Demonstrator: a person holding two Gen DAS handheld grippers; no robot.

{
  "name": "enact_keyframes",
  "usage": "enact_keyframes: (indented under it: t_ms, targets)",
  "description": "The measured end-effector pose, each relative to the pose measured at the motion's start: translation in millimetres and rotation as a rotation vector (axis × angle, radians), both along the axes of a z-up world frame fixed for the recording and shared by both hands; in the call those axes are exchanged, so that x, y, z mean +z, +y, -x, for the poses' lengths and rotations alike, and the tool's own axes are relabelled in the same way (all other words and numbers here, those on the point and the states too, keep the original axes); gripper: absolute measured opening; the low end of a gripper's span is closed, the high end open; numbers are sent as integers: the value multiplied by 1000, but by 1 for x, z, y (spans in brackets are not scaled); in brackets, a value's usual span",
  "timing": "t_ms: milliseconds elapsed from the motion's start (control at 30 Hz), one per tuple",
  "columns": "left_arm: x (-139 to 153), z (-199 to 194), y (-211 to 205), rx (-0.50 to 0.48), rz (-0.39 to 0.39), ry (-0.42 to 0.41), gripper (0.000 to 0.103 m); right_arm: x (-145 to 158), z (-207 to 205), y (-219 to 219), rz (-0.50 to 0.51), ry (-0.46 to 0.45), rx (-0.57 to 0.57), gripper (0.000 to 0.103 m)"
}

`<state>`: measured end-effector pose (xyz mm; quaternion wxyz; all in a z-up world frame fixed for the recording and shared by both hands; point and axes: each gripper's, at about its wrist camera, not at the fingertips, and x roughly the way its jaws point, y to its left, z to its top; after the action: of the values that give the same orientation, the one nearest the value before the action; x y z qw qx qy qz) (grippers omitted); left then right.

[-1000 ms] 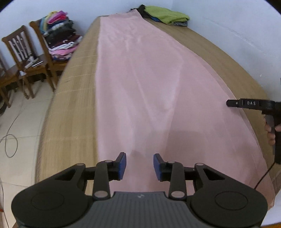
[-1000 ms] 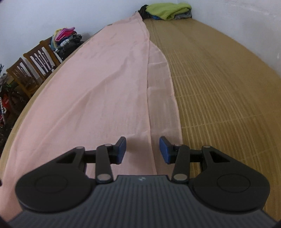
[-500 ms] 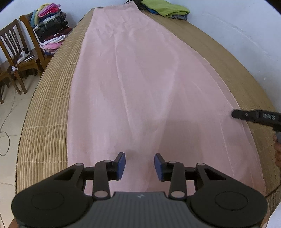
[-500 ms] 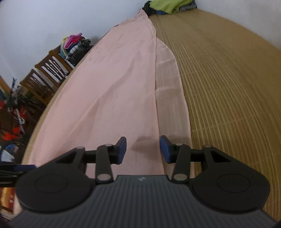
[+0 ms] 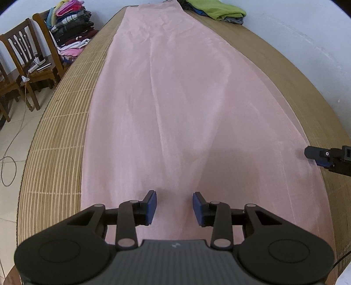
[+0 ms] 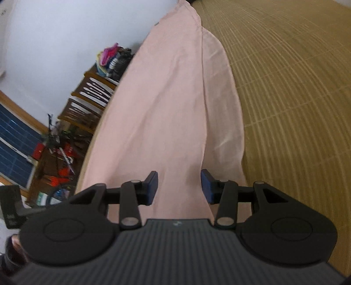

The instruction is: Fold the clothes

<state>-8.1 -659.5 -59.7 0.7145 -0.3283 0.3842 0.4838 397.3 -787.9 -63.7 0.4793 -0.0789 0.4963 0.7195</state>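
Hovering noted: left gripper [image 5: 174,207] and right gripper [image 6: 179,187], jaws apart, nothing held. Pink cloth [image 5: 186,109] laid flat along mat [image 5: 50,153]. Risk judged: only top layer caught, fold skewed.

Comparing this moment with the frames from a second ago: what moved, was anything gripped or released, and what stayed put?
The right hand-held gripper rolled, tilting its view, and swung toward the pink cloth's right edge. The left hand-held gripper came in lower over the cloth's near end. Nothing was gripped or released: both stand open, empty. The cloth stays flat on the bamboo mat, and the green pile is untouched.
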Motion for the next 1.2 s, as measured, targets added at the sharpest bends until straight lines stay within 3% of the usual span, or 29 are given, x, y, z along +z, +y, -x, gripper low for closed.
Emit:
enact_keyframes:
  t_ms: [167,500,600,667,933,1033,1100,1200]
  targets:
    - [-1,-5,-3,7,1,7,39,-1,4,3,-32,13,2,45]
    - [-3,-12,0,8,16,30,39,5,25,18,-85,-89,69,40]
    - [-2,-14,1,4,16,38,39,4,24,19,-101,-93,55,36]
    - [-2,-16,2,5,17,47,39,2,22,21,-97,-91,39,28]
    - [-5,-21,3,7,23,62,40,4,18,22,-114,-130,11,28]
    - [-5,-22,2,9,19,66,40,7,24,24,-137,-206,-27,3]
    - [-4,-19,0,16,14,71,40,12,29,23,-164,-290,-72,3]
    - [0,-18,-3,21,5,68,40,19,25,16,-199,-347,-123,3]
